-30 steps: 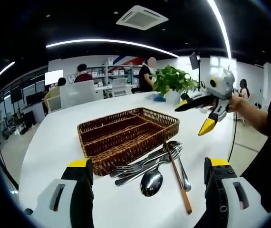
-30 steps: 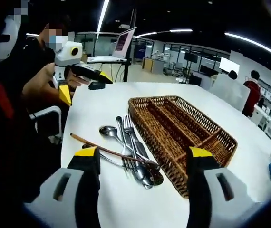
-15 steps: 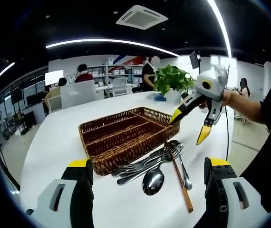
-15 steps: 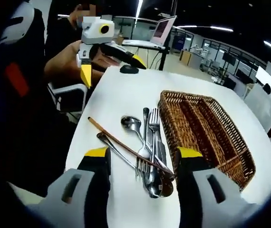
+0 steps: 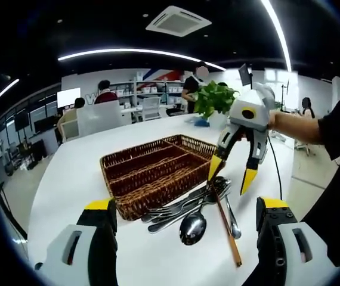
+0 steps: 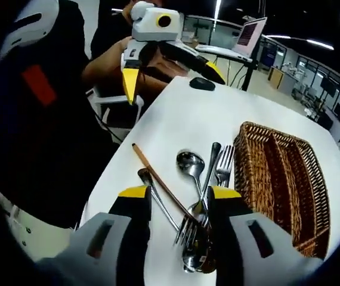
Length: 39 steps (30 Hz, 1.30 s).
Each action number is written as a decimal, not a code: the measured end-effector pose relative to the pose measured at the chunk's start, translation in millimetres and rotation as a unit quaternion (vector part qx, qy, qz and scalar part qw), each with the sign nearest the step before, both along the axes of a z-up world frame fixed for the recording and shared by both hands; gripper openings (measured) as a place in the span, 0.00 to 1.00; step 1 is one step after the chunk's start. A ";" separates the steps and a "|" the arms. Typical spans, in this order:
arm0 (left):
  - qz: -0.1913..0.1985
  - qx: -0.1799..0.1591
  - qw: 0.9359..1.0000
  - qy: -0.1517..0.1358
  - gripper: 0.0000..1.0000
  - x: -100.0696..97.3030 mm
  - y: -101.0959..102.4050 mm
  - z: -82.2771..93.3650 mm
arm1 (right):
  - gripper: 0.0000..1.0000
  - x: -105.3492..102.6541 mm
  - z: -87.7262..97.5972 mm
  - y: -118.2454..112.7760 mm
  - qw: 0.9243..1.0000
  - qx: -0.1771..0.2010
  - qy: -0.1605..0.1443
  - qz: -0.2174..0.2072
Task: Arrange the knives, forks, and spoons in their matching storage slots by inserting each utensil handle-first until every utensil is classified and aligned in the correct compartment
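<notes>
I've brought my right gripper (image 5: 232, 175) down, jaws spread, over the cutlery pile (image 5: 197, 205) beside the empty wicker tray (image 5: 158, 167) mid-table; left gripper (image 6: 173, 74) hangs open too, nothing sorted yet.

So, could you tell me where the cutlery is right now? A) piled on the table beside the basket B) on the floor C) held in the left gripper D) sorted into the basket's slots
A: the cutlery lies heaped on the white table, next to the wicker basket.

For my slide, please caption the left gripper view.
Open right claw hovers over piled cutlery beside the wicker tray.
</notes>
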<state>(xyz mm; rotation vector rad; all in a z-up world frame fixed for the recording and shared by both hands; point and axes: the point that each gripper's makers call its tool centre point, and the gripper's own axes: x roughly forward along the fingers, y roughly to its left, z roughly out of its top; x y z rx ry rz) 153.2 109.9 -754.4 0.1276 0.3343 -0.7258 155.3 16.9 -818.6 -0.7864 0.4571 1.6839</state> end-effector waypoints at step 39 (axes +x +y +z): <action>0.006 0.003 1.000 0.007 0.99 0.2 5.1 -5.8 | 0.09 -15.2 -42.6 13.7 0.983 -0.042 0.017 0.175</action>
